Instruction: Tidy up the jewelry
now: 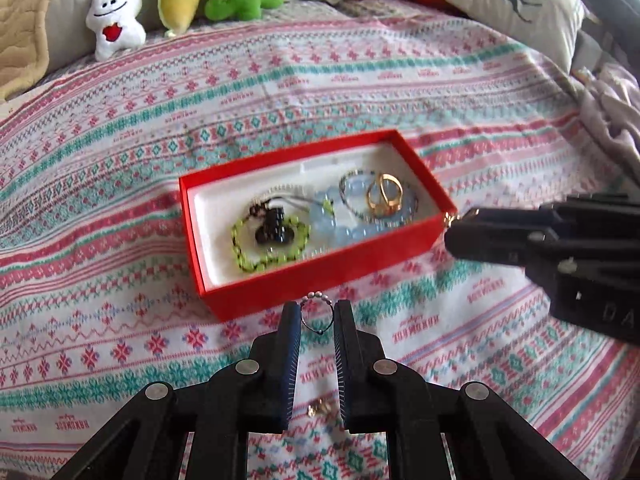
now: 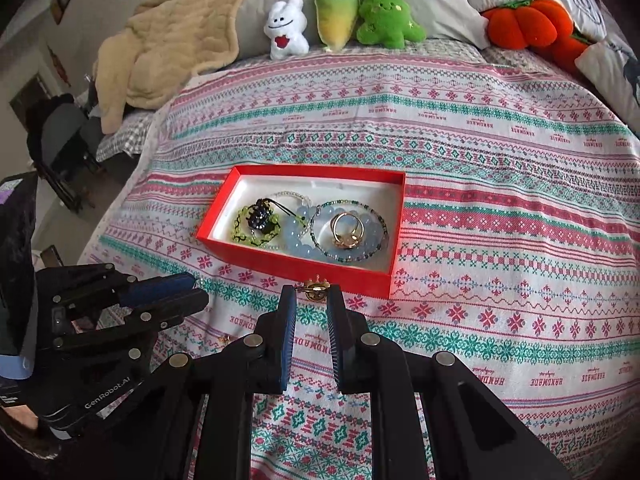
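A red box [image 1: 320,276] [image 2: 280,258] with a white lining lies on the patterned bedspread. It holds a green beaded bracelet [image 1: 272,246] [image 2: 256,226], pale blue beads [image 1: 344,232] [image 2: 304,236] and gold rings [image 1: 385,196] [image 2: 348,230]. My left gripper [image 1: 317,309] is shut on a small beaded ring [image 1: 317,312], just in front of the box's near wall. My right gripper [image 2: 312,290] is shut on a small gold piece [image 2: 315,286], close to the box's near wall; it shows at the box's right corner in the left wrist view [image 1: 460,228].
A small gold item [image 1: 318,408] lies on the bedspread under my left gripper. Plush toys [image 2: 340,16] and pillows [image 1: 520,4] line the far edge of the bed. A beige blanket [image 2: 172,32] lies at the far left, by the bed's left edge.
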### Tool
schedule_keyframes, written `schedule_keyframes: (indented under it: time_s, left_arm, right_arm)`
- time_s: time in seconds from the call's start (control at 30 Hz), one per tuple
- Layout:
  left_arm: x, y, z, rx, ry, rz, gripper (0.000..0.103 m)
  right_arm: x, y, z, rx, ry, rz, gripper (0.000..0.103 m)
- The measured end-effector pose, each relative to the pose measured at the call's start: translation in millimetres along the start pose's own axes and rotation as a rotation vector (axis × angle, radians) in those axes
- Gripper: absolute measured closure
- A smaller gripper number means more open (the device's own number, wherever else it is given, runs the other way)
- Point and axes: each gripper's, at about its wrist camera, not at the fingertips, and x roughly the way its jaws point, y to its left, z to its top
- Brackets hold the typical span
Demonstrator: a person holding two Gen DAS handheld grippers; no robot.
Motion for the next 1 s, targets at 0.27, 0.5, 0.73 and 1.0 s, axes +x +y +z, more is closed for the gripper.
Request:
schedule_keyframes:
  time_s: [0.27,0.5,0.73,1.0]
  left_arm:
    - [27.3,19.6,24.9,-0.080,-0.038,-0.011,0.091]
    - [40.5,36.1,30.1,-0.175,-0.029,-0.066,0.088]
    - [35.2,42.9,28.5,-0.228,-0.027,-0.071,0.064]
    - [15.8,35.9,8.2,-0.188,-0.006,0.009,0.035]
  right_arm:
    - [21.1,-3.2,17.3,0.016,-0.032,-0.011,0.086]
    - [36.8,-20.6,27.2,0.089,-0.023,0.030,0.086]
    - [38.5,-33.4,28.0,0.159,-0.006,0.104,0.075]
    - [15.6,-35.8,17.7,0.157,-0.012,0.092,0.056]
